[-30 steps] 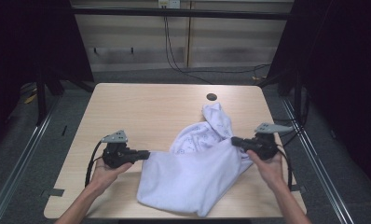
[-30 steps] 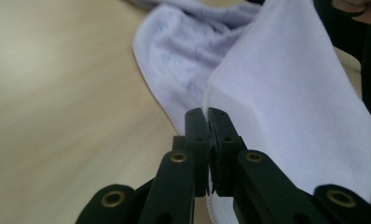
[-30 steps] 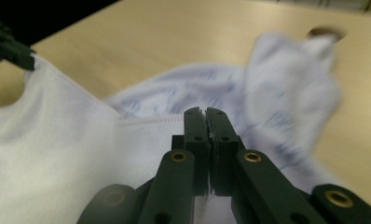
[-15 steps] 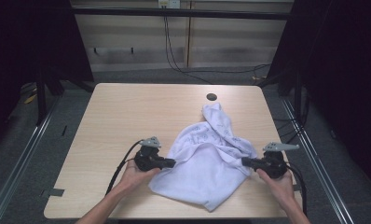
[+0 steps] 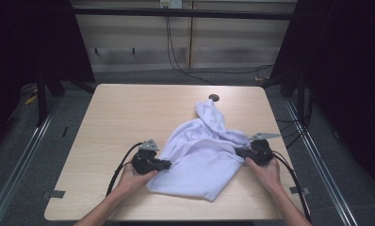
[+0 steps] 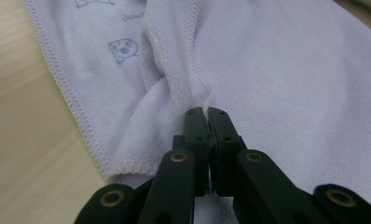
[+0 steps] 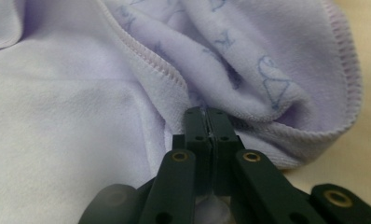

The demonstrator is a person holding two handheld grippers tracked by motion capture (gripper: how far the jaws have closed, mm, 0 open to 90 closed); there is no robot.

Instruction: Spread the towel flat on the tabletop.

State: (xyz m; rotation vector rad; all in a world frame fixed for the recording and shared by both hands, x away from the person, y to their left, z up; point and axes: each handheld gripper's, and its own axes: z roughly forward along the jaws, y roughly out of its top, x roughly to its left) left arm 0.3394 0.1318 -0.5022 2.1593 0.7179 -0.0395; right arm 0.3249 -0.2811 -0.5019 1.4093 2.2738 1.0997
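Observation:
A pale lilac towel (image 5: 202,155) with small blue prints lies rumpled on the wooden table (image 5: 129,117), one end stretching toward the far edge. My left gripper (image 5: 168,164) is at the towel's left edge, jaws shut on a pinched fold of the towel (image 6: 183,88). My right gripper (image 5: 238,152) is at the right edge, jaws shut on the towel's hemmed border (image 7: 174,88). In the left gripper view my left gripper (image 6: 206,112) bites into the cloth; in the right gripper view my right gripper (image 7: 205,112) does the same. Both hands rest low over the table.
A small dark round hole (image 5: 214,98) sits in the table near its far edge, just beyond the towel's tip. Black cables trail from both grippers toward the near edge. Bare tabletop stretches left and far left. Dark frame posts stand at both sides.
Both grippers came down toward the table and closer to the near edge, drawing the towel with them. The left one moved inward to the right. The cloth now lies flatter.

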